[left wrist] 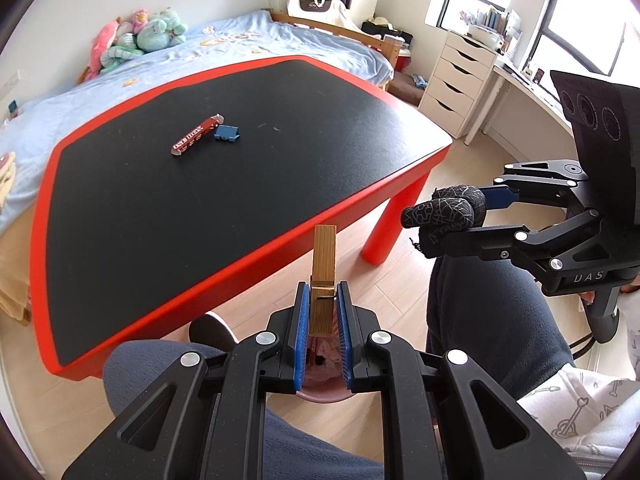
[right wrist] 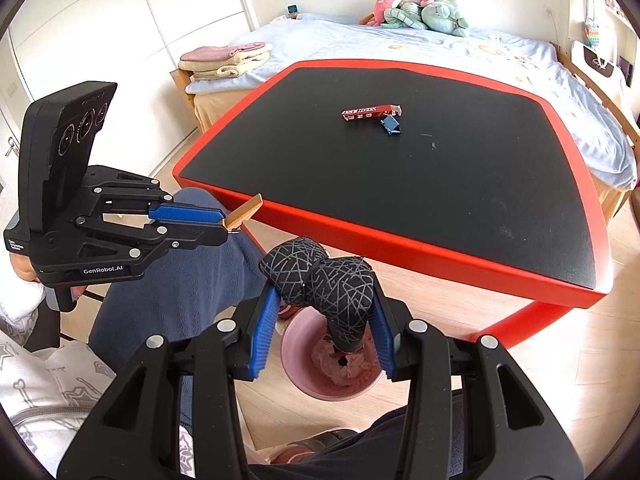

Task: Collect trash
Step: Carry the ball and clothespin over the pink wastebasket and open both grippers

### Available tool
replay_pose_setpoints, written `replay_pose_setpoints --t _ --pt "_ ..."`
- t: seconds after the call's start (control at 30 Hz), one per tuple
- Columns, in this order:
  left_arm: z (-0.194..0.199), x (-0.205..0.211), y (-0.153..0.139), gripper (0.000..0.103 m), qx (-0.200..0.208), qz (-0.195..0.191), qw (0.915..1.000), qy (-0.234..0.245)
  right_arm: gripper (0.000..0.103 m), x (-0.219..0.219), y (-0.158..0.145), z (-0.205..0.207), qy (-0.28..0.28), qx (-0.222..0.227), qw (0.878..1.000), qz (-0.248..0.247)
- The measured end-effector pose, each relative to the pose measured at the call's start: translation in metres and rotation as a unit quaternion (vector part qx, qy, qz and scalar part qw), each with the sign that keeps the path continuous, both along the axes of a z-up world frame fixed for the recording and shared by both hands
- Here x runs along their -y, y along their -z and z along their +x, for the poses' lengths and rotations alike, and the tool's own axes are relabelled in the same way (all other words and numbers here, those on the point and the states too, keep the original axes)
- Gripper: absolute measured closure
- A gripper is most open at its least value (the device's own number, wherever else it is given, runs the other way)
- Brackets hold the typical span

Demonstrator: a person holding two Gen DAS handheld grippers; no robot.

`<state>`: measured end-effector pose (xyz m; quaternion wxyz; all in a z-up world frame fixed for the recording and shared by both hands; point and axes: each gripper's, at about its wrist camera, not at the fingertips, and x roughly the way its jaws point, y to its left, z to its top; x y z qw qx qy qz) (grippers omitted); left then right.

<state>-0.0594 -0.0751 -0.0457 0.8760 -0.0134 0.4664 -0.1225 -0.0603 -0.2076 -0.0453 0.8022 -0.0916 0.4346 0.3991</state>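
Both loaded: left gripper [left wrist: 323, 312] clamping clothespin [left wrist: 325, 264], right gripper [right wrist: 324, 332] clamping sock [right wrist: 328, 284]. Bin [right wrist: 298, 376] directly beneath right; nearer that side.

Pink bin [right wrist: 304, 380]: rim partly hidden behind right gripper [right wrist: 324, 332]; contents blurred. Red wrapper [right wrist: 366, 113], ahead: print unreadable.

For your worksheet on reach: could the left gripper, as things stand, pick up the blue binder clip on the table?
Probably not yet. The left gripper is shut on a wooden clothespin, so its jaws are full. The path to the blue binder clip on the table looks free otherwise.
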Motion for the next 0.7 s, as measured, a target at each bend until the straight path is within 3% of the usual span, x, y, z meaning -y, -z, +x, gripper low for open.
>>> replay_pose_setpoints --t 0.3,0.37,0.4,0.43,0.47,0.57,0.63,0.7 --pt "-0.009 0.009 0.001 0.089 0.000 -0.002 1.0000 0.008 0.059 0.000 0.000 -0.002 -0.005 -0.004 1.000 0.006" --pt "-0.008 0.007 0.001 0.089 0.000 -0.005 0.9999 0.009 0.053 0.000 0.002 0.000 -0.010 -0.009 1.000 0.008" --pt "-0.008 0.007 0.002 0.085 0.000 -0.007 0.9999 0.010 0.039 0.001 0.003 0.000 -0.010 -0.010 1.000 0.006" --pt "-0.008 0.006 0.003 0.077 -0.001 -0.009 0.9999 0.012 0.031 0.001 0.004 0.000 -0.009 -0.010 1.000 0.005" --pt "-0.008 0.005 0.004 0.061 -0.002 -0.007 0.9999 0.012 0.018 0.002 0.005 0.000 -0.006 -0.011 1.000 0.004" --pt "-0.008 0.000 0.005 0.030 0.003 -0.007 1.0000 0.001 0.009 0.004 0.008 0.003 0.005 -0.012 1.000 -0.003" --pt "-0.008 -0.003 0.004 0.014 0.011 -0.003 0.9998 -0.014 0.006 0.003 0.009 0.004 0.010 -0.013 1.000 -0.008" --pt "-0.008 -0.006 0.003 0.013 0.013 -0.006 0.9997 -0.022 0.005 0.003 0.011 0.006 0.016 -0.014 1.000 -0.011"
